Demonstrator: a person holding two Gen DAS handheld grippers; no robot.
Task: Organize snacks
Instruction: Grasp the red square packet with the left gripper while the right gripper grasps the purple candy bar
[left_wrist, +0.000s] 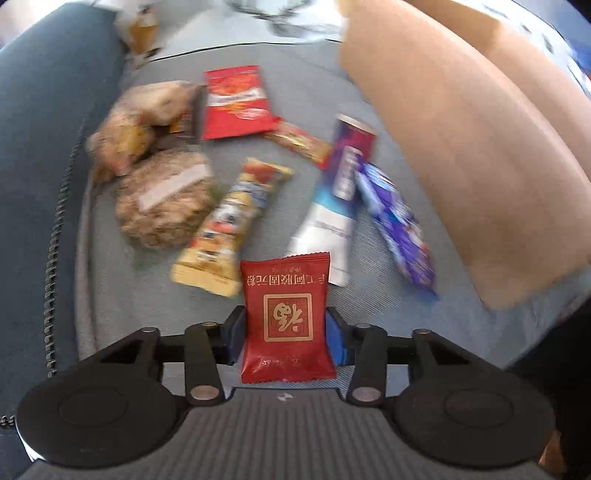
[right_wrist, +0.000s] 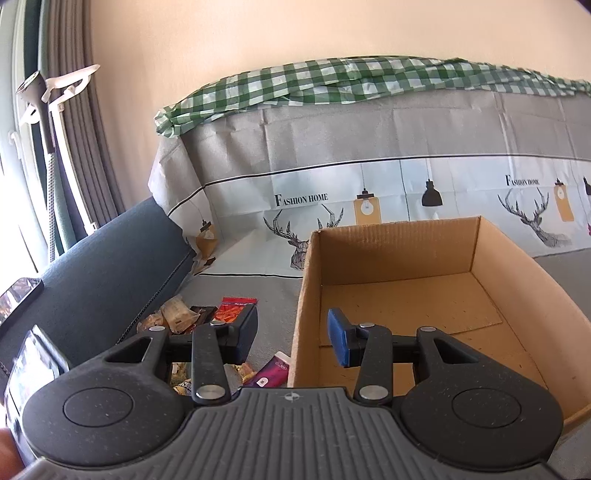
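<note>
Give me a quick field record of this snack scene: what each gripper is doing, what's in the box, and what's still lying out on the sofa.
left gripper: shut on the red snack packet, held above the sofa seat
right gripper: open, holding nothing, straddling the near wall of the cardboard box
box contents: none visible; only its brown floor shows
still on the sofa: red chip bag, yellow bar, blue and white tube, purple wrapper, two clear bags of brown snacks
image quality: left wrist view is motion blurred
</note>
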